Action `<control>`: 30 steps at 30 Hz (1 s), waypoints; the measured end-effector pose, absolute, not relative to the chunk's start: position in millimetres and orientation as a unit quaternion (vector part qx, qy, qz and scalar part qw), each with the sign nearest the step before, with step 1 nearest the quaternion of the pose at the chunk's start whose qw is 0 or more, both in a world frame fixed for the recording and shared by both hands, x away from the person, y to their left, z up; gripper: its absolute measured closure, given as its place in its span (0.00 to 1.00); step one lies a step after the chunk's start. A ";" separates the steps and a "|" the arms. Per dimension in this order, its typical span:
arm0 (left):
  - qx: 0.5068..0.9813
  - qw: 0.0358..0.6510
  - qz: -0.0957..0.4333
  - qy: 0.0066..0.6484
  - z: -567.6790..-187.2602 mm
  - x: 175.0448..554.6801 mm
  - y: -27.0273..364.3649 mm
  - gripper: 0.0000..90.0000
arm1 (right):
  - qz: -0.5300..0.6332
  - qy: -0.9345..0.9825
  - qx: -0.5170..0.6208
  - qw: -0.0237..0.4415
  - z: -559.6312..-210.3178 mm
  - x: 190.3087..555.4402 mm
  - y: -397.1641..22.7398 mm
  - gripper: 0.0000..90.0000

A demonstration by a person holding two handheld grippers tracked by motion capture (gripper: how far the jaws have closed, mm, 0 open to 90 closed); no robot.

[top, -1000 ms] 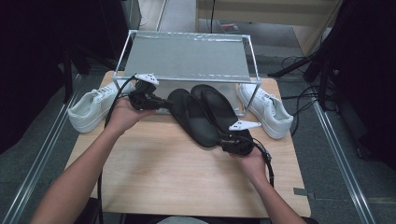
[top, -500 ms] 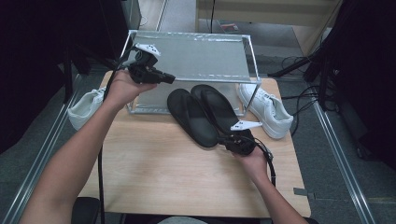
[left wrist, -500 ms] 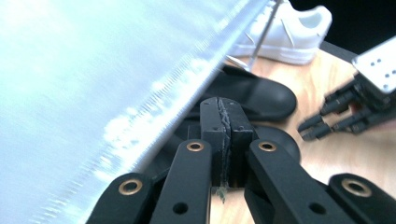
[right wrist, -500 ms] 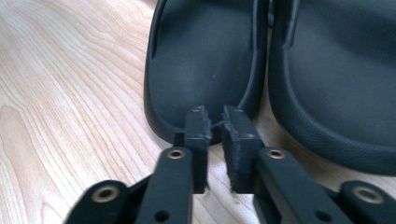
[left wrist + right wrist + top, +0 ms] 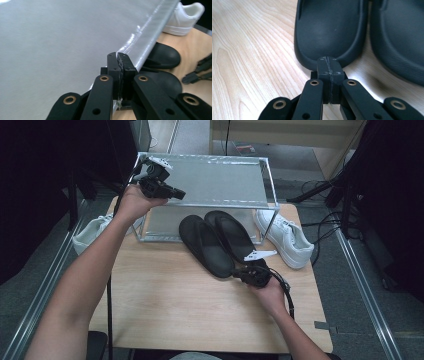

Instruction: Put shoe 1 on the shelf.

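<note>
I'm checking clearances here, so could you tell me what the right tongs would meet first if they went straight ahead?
The right tongs point at the heel of the left black slipper; their shut tips look already against its rim, though contact is hard to confirm.

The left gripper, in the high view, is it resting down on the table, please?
No, the left gripper is held up beside the top of the metal rack, well above the table.
</note>
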State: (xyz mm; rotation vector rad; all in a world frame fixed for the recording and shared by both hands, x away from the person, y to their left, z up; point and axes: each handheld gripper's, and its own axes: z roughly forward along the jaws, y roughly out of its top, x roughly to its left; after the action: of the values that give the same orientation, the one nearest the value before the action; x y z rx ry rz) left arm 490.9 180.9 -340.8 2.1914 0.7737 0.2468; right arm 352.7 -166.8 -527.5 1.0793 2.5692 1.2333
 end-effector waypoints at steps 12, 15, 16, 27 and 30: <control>0.865 0.381 0.109 0.308 -352.0 498.6 185.1 0.99 | 0.408 0.841 0.352 0.053 -530.5 353.2 -159.4 1.00; 0.863 0.382 0.110 0.312 -353.4 498.7 185.9 0.99 | 0.411 0.839 0.352 0.053 -531.3 354.1 -155.2 1.00; 0.862 0.385 0.111 0.311 -354.4 498.4 186.3 0.99 | 0.412 0.839 0.351 0.055 -531.7 354.5 -153.7 1.00; 0.857 0.391 0.106 0.318 -356.1 498.2 187.9 1.00 | 0.422 0.830 0.359 0.063 -534.2 360.1 -131.7 1.00; 0.859 0.386 0.112 0.317 -355.5 497.4 186.3 1.00 | 0.421 0.831 0.357 0.067 -534.1 362.7 -119.8 1.00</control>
State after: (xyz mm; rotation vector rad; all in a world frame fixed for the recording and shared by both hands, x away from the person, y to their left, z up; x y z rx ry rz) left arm 497.4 186.3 -355.5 2.1885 0.8066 0.2861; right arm 362.7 -119.8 -534.1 1.0764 2.5050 1.2679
